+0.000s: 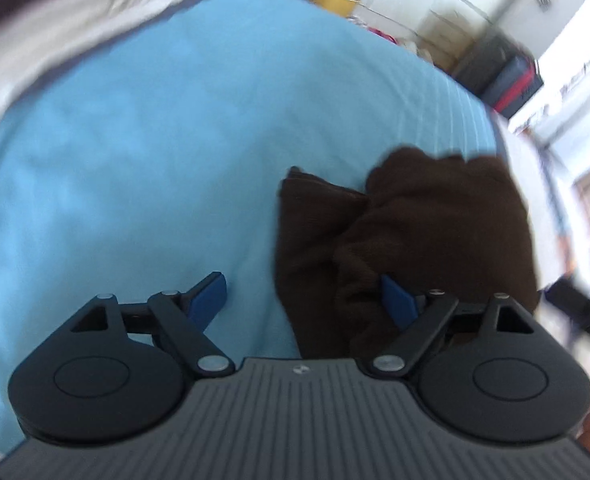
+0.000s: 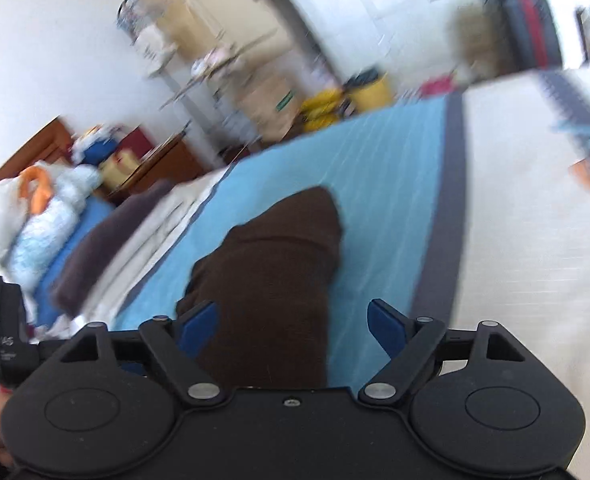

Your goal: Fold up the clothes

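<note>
Brown fleecy garment (image 1: 415,240) lies bunched on blue sheet (image 1: 135,160), both grippers spread, empty.

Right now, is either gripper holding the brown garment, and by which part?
Nothing is held. The left gripper and the right gripper both stand open over the brown garment, pads not pressing it.
</note>
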{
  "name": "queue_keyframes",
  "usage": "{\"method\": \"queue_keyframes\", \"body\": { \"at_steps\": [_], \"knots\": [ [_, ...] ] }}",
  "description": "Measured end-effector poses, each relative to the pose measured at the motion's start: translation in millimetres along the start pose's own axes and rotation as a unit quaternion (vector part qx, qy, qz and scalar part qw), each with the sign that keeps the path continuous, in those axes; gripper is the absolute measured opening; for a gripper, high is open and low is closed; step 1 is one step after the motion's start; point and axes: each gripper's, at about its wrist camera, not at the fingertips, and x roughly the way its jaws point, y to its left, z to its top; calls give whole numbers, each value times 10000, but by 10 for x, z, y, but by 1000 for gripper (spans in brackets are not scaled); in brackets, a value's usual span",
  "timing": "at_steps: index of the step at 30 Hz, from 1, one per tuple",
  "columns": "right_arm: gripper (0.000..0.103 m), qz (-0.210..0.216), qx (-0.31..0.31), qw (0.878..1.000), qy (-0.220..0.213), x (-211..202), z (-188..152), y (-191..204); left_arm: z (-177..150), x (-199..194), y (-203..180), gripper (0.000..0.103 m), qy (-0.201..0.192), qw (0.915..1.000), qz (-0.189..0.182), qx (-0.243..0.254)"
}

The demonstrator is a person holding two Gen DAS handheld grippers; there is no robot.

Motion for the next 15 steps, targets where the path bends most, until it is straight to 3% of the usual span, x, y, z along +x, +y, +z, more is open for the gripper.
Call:
{"method": "queue_keyframes", "body": {
  "at_steps": [2, 4, 7, 9, 10, 11, 12, 13, 15],
  "knots": [
    [89, 248, 292, 9980, 496, 207, 72, -146, 49, 32, 205, 84, 23, 9972, -353, -653],
    [90, 454, 589, 9945, 734, 366, 97, -292, 79, 120, 332, 84, -113, 9936, -514, -999],
    [93, 1010, 793, 9886, 792, 527, 105, -463, 151, 256, 243, 91, -212, 9945, -464, -915],
    [87, 1236, 781, 9862, 779, 613, 141, -492, 172, 279, 108, 90, -254, 9961, -584, -619],
    [65, 1184, 567, 9885, 748, 611, 139, -423, 174, 284, 62, 82, -276, 9957, -745, -485],
    [61, 1131, 352, 9904, 717, 609, 138, -355, 182, 300, 44, 69, -287, 9934, -1026, -435],
    [56, 1073, 127, 9919, 666, 599, 134, -282, 175, 303, 33, 39, -222, 9880, -1439, -522],
    [52, 982, -182, 9939, 469, 532, 116, -172, 169, 294, 19, 36, -199, 9821, -1778, -586],
    [50, 886, -611, 9942, 89, 372, 86, 24, 195, 197, -67, 29, -523, 9820, -1795, -261]
  ]
}}
